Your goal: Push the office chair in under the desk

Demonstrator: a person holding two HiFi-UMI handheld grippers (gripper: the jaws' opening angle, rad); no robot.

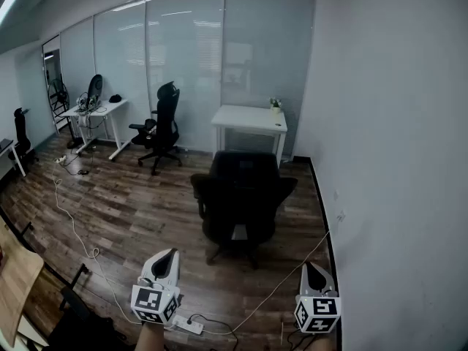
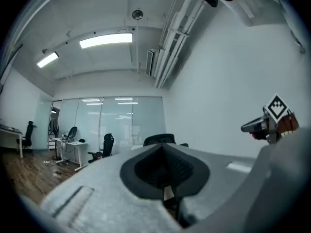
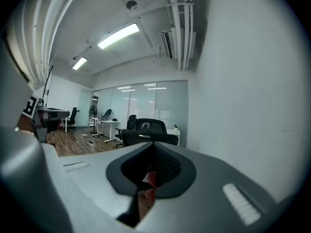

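Chair [image 1: 241,196] legs vis. in head view only

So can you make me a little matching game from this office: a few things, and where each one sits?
Things:
1. nearest chair
2. nearest desk
3. plant
4. power strip

Places:
A. on the desk's right end
B. on the floor, closest to the head camera
C. in the corner, against the glass wall
D. out on the open floor, short of the desk

Pairs: 1-D, 2-C, 3-A, 4-B
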